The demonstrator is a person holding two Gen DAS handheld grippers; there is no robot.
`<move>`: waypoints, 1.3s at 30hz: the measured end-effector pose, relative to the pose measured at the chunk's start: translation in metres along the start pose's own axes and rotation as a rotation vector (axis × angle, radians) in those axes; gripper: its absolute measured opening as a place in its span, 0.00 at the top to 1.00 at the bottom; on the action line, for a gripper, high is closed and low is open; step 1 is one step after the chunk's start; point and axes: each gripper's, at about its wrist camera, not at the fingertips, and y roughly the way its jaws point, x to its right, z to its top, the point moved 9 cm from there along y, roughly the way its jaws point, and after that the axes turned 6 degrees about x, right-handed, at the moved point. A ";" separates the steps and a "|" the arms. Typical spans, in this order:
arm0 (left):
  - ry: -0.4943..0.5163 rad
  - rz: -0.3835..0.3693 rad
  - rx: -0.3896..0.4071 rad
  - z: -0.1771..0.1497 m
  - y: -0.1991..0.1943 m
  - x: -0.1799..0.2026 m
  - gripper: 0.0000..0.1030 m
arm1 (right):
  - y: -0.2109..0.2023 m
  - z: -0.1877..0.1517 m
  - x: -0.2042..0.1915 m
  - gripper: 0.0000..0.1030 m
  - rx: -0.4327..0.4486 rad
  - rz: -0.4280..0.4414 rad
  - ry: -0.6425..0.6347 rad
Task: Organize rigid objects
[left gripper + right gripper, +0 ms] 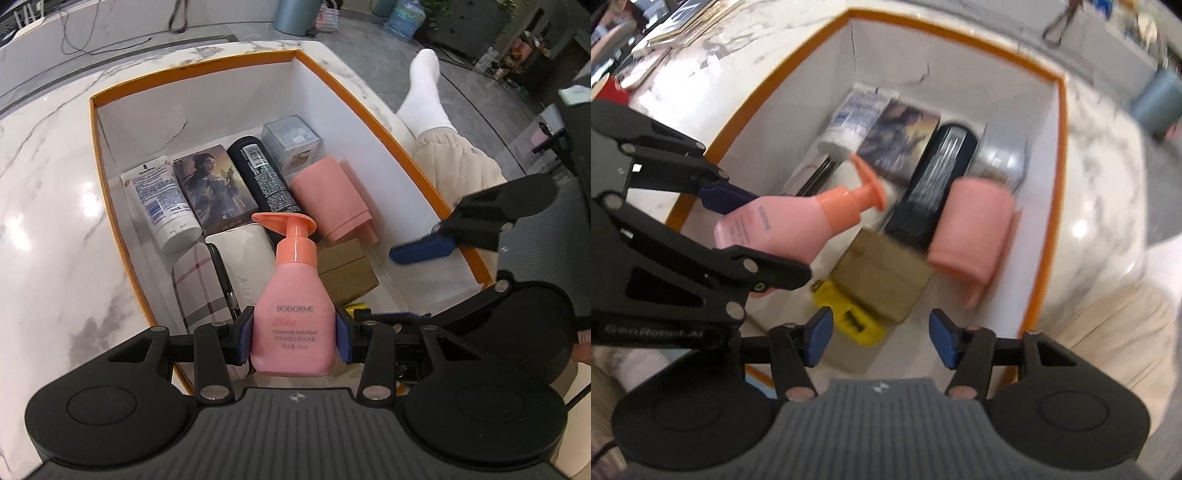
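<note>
The left gripper (pixel 294 338) clamps a pink Bodorme body wash pump bottle (pixel 291 314) by its lower body, holding it over the near end of the orange-rimmed white box (pixel 373 110) on the marble table (pixel 48 192). The right gripper (pixel 881 341) hangs over the box with its blue pads apart, holding nothing, above a yellow item (pixel 849 314) and a brown carton (pixel 882 277).

I see a white marble table (pixel 55 192) carrying an orange-rimmed box (pixel 192 79), which sits from centre toward twelve o'clock in my left view.
</note>
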 end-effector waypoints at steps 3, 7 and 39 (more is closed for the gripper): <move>-0.038 0.023 -0.015 0.004 0.003 -0.001 0.52 | 0.001 0.003 0.003 0.44 0.015 0.009 0.008; -0.045 0.055 -0.038 0.004 0.006 -0.002 0.52 | 0.002 0.004 0.005 0.44 0.024 0.007 0.009; -0.164 0.386 0.596 -0.066 -0.171 -0.052 0.33 | -0.105 0.009 -0.077 0.24 0.557 -0.141 0.233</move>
